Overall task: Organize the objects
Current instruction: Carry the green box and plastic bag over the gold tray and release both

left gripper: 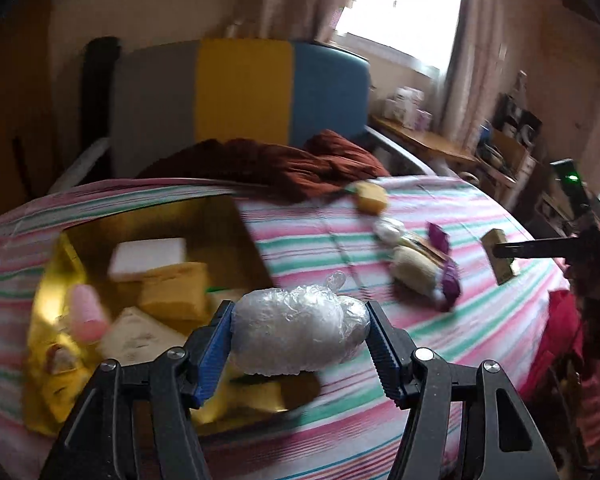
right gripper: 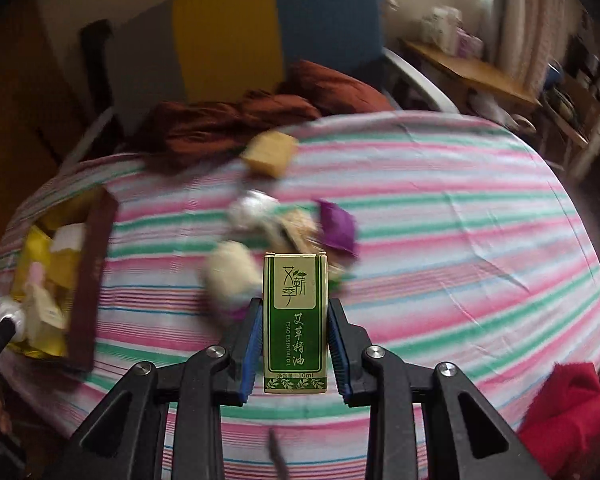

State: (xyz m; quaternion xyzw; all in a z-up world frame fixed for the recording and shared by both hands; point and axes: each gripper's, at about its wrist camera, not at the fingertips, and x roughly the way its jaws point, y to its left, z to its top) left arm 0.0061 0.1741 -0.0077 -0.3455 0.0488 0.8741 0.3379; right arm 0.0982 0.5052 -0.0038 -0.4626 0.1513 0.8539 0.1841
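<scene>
Meanwhile left fingers (left gripper: pixel 300 336) grip a plastic-wrapped bundle (left gripper: pixel 300 330), right fingers (right gripper: pixel 296 344) an essential-oil box (right gripper: pixel 295 324), above cluttered bedding (right gripper: pixel 440 220).

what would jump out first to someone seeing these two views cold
Each claw has something clamped: the left claw squeezes a plastic-wrapped white bundle above the gold box of sorted items. The right claw grips a green essential oil carton upright over the striped bedsheet, with loose items scattered behind.
</scene>
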